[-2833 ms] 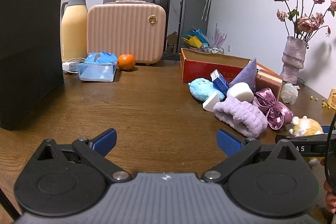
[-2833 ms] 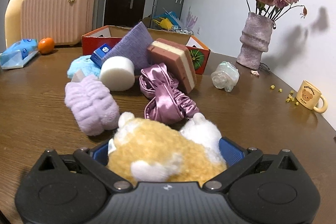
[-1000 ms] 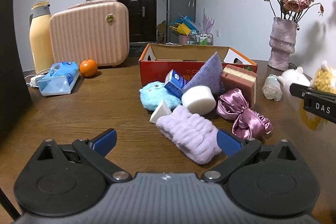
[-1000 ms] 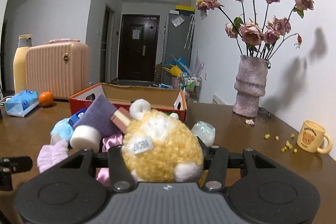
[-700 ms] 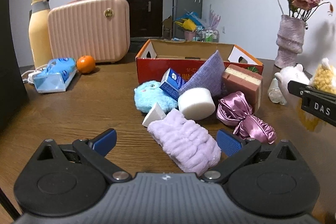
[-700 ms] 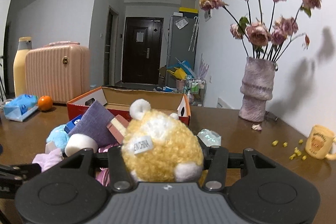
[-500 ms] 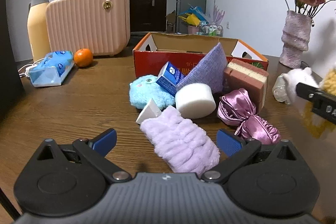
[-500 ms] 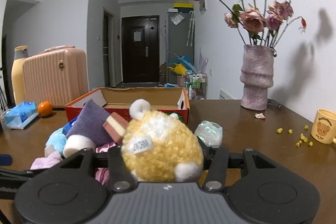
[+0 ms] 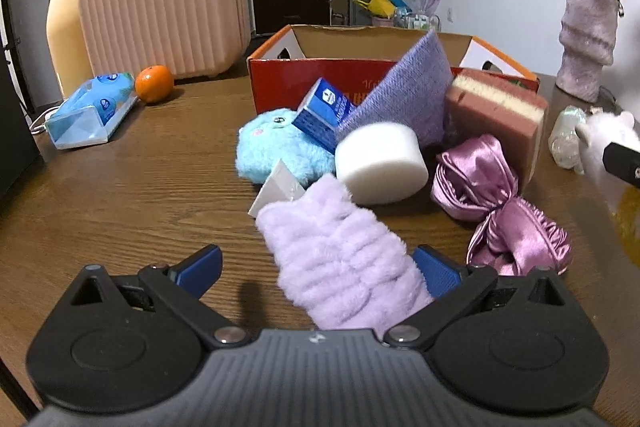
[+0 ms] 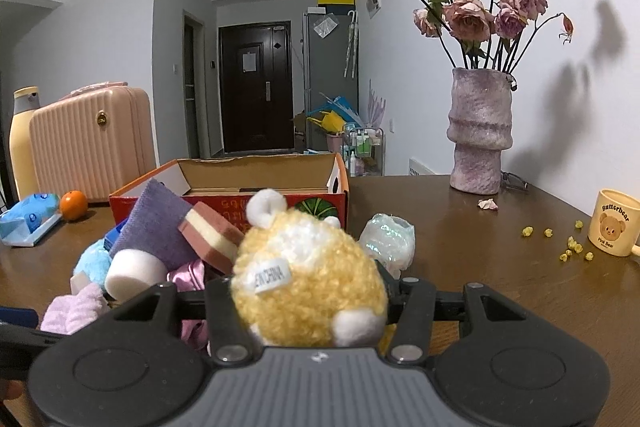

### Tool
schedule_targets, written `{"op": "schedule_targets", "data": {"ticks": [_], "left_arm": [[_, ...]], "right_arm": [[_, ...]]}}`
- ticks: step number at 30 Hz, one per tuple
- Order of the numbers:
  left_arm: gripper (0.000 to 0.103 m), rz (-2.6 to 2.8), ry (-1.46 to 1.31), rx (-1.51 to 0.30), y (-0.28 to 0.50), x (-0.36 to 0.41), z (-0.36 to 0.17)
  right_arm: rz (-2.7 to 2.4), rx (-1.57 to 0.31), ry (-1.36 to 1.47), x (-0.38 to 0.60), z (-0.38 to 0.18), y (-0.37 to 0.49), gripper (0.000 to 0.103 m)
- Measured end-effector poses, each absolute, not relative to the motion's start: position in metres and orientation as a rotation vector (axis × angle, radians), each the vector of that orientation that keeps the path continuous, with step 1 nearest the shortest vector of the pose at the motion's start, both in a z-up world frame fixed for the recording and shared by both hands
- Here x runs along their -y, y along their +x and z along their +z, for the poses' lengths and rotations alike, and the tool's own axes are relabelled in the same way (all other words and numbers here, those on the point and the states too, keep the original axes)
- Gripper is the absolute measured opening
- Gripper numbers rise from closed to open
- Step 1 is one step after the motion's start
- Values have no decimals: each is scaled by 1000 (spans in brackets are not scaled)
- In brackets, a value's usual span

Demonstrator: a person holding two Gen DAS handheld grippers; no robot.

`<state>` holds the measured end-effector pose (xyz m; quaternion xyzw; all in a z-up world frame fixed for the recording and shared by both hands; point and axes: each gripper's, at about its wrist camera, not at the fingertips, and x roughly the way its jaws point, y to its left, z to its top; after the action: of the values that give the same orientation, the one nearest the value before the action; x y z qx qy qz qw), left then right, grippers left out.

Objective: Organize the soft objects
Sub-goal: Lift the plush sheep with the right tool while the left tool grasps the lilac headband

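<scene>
My right gripper is shut on a yellow and white plush toy, held above the table in front of the open red cardboard box. My left gripper is open, its blue pads either side of the near end of a fluffy lilac headband lying on the table. Behind it lie a blue plush, a white round sponge, a purple cloth, a pink satin scrunchie and a layered pink sponge. The box stands behind the pile.
A pink ribbed case, a yellow flask, an orange and a tissue pack sit at the back left. A vase of dried roses, a bear mug, a crumpled plastic wrap and scattered crumbs are to the right.
My left gripper has moved forward so the lilac headband now lies between its open pads. My right gripper has kept hold of the yellow plush, lifted off the table toward the box.
</scene>
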<state>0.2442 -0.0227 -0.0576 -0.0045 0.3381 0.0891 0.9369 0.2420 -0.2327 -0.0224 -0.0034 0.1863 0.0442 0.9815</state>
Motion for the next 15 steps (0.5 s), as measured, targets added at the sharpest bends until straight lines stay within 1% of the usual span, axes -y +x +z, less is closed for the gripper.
{"op": "schedule_targets", "data": {"ticks": [5,7,9,11,12,13,15], "left_arm": [[103,181,14,-726,246,25,-65],[99,177,5,-733,247,24,-66],[92,176,1,-739,245,24,-67],[86,166,-10,-743,245,22,-67],[81,163,-14,-742,244,22,-67],[78,159,-16,-738,244,21,-66],[61,142,-20,-731,242,21,-66]], "right_arm": [[75,-380,-15,232,-26,243,50],[68,-384,-15,233,-27,244,49],[59,-388,-16,233,-28,245,48],[53,-397,-14,234,-30,247,47],[50,-400,-14,235,-31,248,47],[46,-404,-12,236,-32,249,47],[43,-403,-7,237,-32,249,47]]}}
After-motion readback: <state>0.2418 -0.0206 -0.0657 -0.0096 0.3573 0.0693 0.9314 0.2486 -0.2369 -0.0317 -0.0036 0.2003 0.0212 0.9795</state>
